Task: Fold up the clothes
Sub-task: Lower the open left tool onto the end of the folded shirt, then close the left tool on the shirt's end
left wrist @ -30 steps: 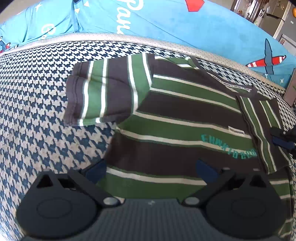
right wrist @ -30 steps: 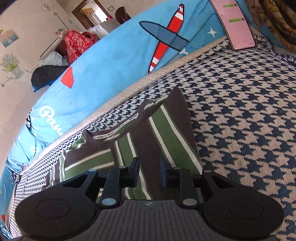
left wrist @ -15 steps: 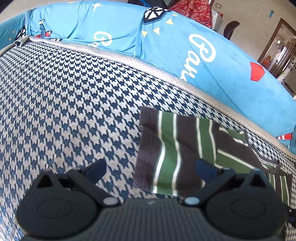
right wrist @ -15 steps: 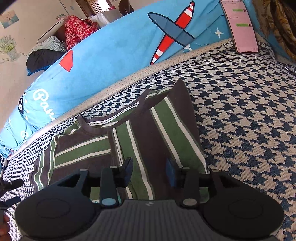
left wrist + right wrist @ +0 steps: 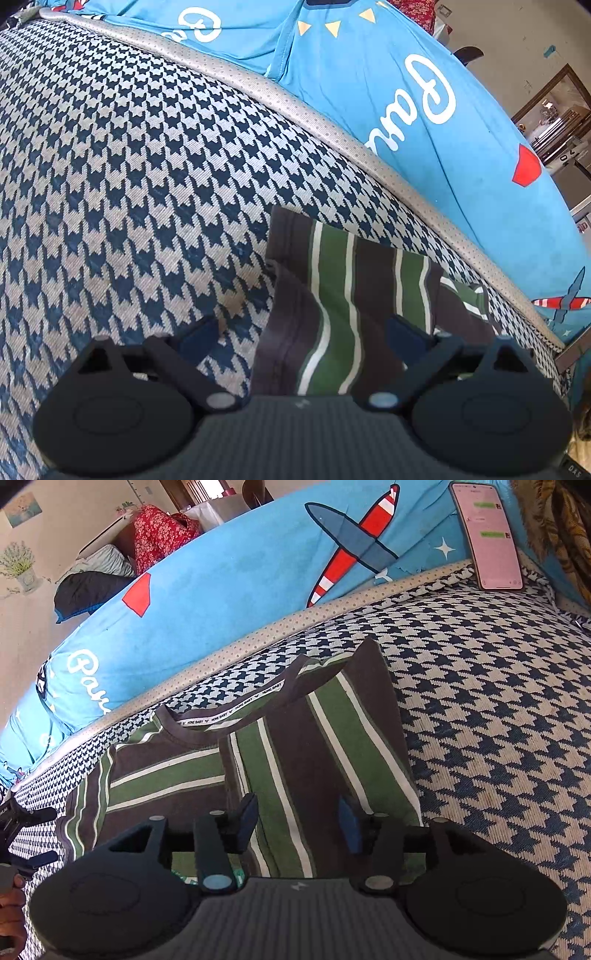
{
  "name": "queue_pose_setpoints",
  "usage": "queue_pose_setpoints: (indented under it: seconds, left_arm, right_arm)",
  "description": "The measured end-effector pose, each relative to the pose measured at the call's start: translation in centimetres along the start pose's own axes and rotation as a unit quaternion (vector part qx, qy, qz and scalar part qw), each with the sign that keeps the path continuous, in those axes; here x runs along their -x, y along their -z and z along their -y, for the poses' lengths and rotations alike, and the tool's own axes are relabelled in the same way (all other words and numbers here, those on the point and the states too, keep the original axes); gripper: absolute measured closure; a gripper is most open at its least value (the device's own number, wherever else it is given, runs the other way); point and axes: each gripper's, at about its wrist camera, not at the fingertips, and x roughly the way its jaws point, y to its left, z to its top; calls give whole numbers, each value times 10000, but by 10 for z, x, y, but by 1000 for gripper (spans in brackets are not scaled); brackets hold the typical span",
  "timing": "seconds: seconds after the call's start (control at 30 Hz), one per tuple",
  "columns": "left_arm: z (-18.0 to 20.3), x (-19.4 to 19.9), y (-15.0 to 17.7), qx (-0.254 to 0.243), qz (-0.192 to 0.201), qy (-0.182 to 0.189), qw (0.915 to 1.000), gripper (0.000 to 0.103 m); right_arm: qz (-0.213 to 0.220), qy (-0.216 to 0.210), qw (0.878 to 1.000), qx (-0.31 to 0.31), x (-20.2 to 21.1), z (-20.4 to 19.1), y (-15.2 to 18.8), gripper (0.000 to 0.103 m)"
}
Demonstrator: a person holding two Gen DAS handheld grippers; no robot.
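I see my left gripper (image 5: 301, 334) gaping wide over the striped shirt's (image 5: 295, 746) sleeve (image 5: 347, 295) near the mattress (image 5: 110, 166) edge; right gripper (image 5: 297, 821) fingers part-open, empty, above folded sleeve.

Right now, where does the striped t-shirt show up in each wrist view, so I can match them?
Left wrist: the striped t-shirt shows only its sleeve end, lower centre-right, between the open fingers of the left gripper.
Right wrist: it fills the centre, collar up, under the open right gripper.
Shared landmark: the blue cartoon-print bedding beyond the houndstooth mat's beige border.
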Motion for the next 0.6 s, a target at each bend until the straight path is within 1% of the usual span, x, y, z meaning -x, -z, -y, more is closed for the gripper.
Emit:
queue_pose_setpoints:
  seconds: [0.07, 0.13, 0.17, 0.2, 0.3, 0.37, 0.43, 0.47, 0.53, 0.57, 0.6]
  left_arm:
    - [0, -3, -3, -9, 43, 54, 10000, 12]
    - [1, -6, -7, 20, 64, 150, 9999, 24]
    - [1, -6, -7, 34, 68, 178, 9998, 27]
    - [1, -7, -8, 49, 71, 204, 9998, 33]
    - [0, -8, -9, 92, 82, 284, 9995, 41]
    - [4, -13, -11, 52, 87, 254, 9996, 45]
    - [7, -19, -12, 11, 93, 222, 9997, 53]
    - [9, -21, -13, -10, 96, 206, 9997, 54]
    - [12, -27, -14, -51, 101, 174, 9998, 60]
    - [14, -29, -14, -74, 121, 108, 9998, 62]
    - [16, -32, -14, -79, 130, 76, 9999, 66]
  right_arm:
    - [0, 1, 10000, 7, 0, 0, 0, 55]
    - [-1, 3, 10000, 14, -1, 0, 0, 55]
    - [-2, 6, 10000, 19, -1, 0, 0, 55]
    - [-2, 9, 10000, 24, -1, -1, -1, 55]
    - [3, 28, 10000, 49, -2, -2, -1, 55]
    - [5, 40, 10000, 68, -2, -2, 0, 54]
    - [6, 45, 10000, 77, -2, -3, 0, 54]
    - [6, 44, 10000, 77, -2, -3, 0, 54]
    - [6, 43, 10000, 76, -3, -3, 0, 54]
    - [7, 42, 10000, 74, -3, -3, 0, 54]
    - [8, 40, 10000, 72, -3, -2, 0, 54]
